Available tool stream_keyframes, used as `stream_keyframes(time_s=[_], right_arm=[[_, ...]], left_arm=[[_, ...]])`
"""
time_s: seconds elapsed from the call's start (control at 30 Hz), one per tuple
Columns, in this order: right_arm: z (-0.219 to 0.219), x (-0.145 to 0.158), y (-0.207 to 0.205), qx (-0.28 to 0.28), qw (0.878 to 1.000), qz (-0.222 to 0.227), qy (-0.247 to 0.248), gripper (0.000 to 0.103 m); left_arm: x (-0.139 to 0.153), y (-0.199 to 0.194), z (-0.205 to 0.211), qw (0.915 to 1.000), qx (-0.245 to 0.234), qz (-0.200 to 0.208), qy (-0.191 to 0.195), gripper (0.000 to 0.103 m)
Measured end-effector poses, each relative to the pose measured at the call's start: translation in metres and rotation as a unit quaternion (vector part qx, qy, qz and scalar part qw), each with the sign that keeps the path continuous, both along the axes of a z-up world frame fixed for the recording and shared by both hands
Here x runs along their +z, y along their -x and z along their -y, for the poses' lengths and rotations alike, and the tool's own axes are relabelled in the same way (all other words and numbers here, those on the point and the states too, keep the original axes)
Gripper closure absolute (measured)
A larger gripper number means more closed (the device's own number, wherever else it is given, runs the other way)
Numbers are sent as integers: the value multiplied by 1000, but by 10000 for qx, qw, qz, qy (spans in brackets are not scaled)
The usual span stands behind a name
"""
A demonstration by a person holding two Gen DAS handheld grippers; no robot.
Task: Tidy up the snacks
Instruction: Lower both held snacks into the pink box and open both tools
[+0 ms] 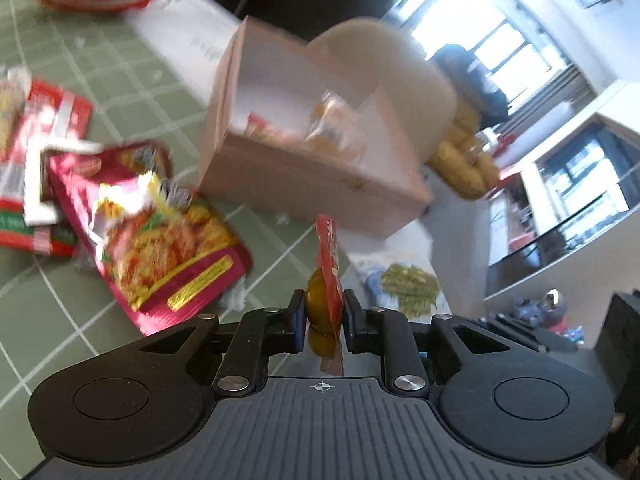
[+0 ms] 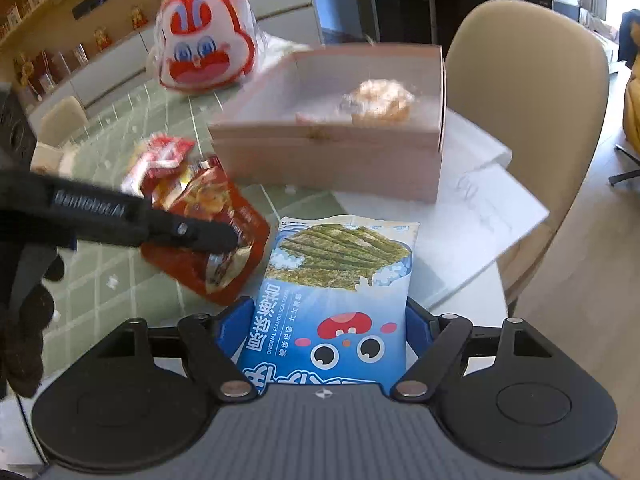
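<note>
My left gripper (image 1: 324, 312) is shut on a small red packet with an amber round part (image 1: 326, 272), held edge-on above the green mat. In the right wrist view that same left gripper (image 2: 234, 240) hangs over a red noodle snack bag (image 2: 212, 216), gripped by a dark-gloved hand (image 2: 24, 320). My right gripper (image 2: 326, 324) has its blue pads (image 2: 236, 328) against both sides of a blue seaweed snack bag (image 2: 340, 280). An open pink wooden box (image 2: 328, 156) stands just beyond, with a wrapped pastry (image 2: 378, 100) inside.
More red packets (image 1: 40, 140) lie at the left of the green grid mat (image 1: 120, 80). A white-and-red rabbit-face bag (image 2: 204, 36) stands behind the box. A beige chair (image 2: 528, 100) is at the table's right edge, and white paper (image 2: 492, 216) lies beside the box.
</note>
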State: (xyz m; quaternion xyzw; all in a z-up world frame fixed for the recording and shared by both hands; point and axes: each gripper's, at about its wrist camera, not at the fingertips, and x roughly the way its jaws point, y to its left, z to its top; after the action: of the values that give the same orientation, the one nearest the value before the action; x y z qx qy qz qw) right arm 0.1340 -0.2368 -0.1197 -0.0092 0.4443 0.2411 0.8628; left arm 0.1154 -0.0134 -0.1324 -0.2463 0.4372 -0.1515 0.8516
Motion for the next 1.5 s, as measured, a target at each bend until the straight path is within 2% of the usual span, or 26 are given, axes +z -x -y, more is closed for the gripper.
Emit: stream_keyframes(time_s=[0.07,0.17,0.27,0.33,0.4,0.43,0.47,0.53,0.63,0.77,0.9,1.03,1.17,1.2,1.23,1.37,1.5], right_arm=[[4,19,-2,-13,9997,197,-154,25],[9,61,-15,-21,9968,721,-330,25],[6,113,-48,-40,9906,1298,-438,25],[-2,136,-80,-133,9893,1383,-446,25],[-15,145,-117,-167,9905,1279,-481,25],[-21,142,-133,-219,9918,1159,-483,25],[-27,134,-152,-288,9942,922,-472,25],[-38,113,-179,-410,9970,486,-445,25],[-53,79,-199,-474,9982,126,-335,25],[-74,33,-218,-556,9980,-278,-115,25],[-94,6,-220,-563,9975,-418,63,24],[-107,0,-220,-273,9973,-678,22,22],[-94,9,-217,-134,9911,-1177,-609,20],[-89,13,-214,-160,9908,-1155,-681,20],[-87,18,-213,-180,9911,-1103,-726,20],[-69,35,-208,-519,9945,-732,-544,20],[-52,50,-184,-661,9954,-342,-596,20]], left_arm=[[18,2,-5,9996,0,249,127,81],[55,-12,-12,9970,65,704,327,81],[102,-44,-19,9916,162,1273,189,80],[107,-79,-24,9923,156,1182,341,80],[86,-117,-26,9958,41,808,431,79],[71,-129,-27,9978,112,594,284,78],[53,-141,-25,9992,212,332,-41,77],[34,-146,-26,9988,293,177,-359,77],[28,-135,-37,9989,299,317,-174,77],[32,-114,-50,9978,257,442,-429,77],[32,-100,-47,9986,-46,507,-117,77],[19,-115,-34,9991,-261,325,51,77],[4,-128,-38,9998,23,141,114,78],[1,-130,-40,9998,104,105,100,78],[-1,-133,-41,9998,187,102,67,85],[3,-132,-44,9995,274,110,121,85],[21,-104,-57,9989,265,377,54,84]])
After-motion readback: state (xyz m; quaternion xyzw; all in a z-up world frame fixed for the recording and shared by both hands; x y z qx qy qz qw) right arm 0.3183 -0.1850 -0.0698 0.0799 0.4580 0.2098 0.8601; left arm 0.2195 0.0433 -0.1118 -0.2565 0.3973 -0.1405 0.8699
